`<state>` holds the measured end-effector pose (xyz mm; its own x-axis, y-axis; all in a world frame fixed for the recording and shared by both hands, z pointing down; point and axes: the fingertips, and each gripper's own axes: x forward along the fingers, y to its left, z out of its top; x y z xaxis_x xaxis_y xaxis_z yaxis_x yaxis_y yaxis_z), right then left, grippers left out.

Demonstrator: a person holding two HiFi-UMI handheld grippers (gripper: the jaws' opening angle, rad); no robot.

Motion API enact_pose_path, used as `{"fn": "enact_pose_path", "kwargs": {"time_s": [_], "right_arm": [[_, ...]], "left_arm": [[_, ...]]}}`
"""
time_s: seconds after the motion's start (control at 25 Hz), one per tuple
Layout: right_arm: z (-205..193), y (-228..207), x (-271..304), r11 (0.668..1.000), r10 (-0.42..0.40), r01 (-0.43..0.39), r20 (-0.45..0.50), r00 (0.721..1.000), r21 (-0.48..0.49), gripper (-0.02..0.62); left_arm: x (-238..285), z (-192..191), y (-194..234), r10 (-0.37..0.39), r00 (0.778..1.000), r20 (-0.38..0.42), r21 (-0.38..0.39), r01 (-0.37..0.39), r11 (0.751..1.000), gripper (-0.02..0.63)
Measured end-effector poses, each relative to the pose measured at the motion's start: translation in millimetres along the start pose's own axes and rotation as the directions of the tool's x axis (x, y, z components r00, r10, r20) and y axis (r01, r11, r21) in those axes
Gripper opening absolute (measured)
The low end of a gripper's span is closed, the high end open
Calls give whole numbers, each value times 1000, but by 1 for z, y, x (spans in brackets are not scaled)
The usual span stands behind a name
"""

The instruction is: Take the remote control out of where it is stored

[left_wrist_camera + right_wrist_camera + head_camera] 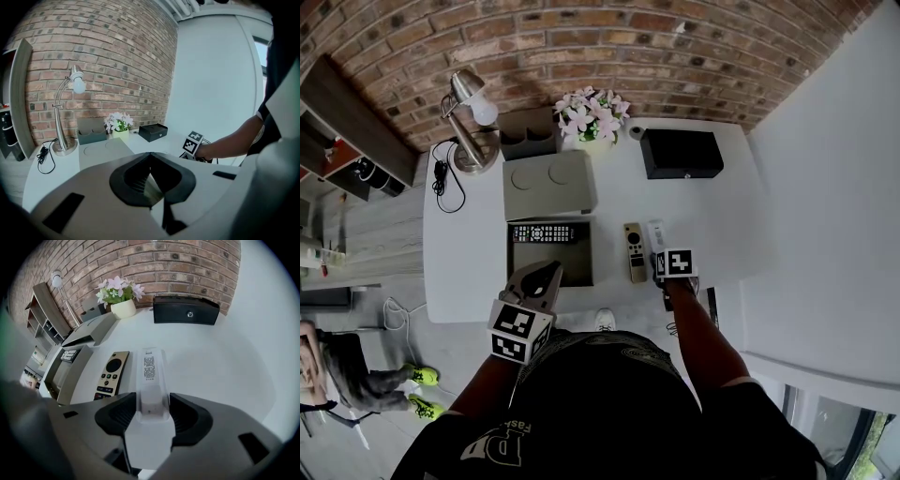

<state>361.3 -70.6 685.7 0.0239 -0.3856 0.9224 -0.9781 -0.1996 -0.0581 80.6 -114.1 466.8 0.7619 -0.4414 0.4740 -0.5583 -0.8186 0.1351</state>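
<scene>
Right gripper: jaws clamped on the near end of the white remote, right of the open box and outside it. The remote's long axis runs straight away from the jaws, far end pointing at the black case at the back of the table, printed label side up. Can't tell if it rests on the table or sits just above it.

Gold remote lies flat between the box and the white remote, parallel to it, buttons up.

Black remote is inside the box, against its back wall. Its long axis runs left-right, crosswise to the other two.

Box lid lies just behind the box.

Left gripper: jaws together, nothing between them, held at the box's front edge.
</scene>
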Motion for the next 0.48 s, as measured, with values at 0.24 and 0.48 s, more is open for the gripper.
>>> {"fn": "enact_pose_path", "kwargs": {"time_s": [0.24, 0.48], "right_arm": [[6, 2, -13, 1000, -1, -1, 67, 998, 23, 221], [22, 33, -46, 997, 78, -75, 210, 975, -21, 219]], "left_arm": [[-1, 0, 3, -11, 1000, -2, 6, 11, 1000, 8], [-6, 0, 11, -3, 1000, 0, 2, 3, 1000, 8]]}}
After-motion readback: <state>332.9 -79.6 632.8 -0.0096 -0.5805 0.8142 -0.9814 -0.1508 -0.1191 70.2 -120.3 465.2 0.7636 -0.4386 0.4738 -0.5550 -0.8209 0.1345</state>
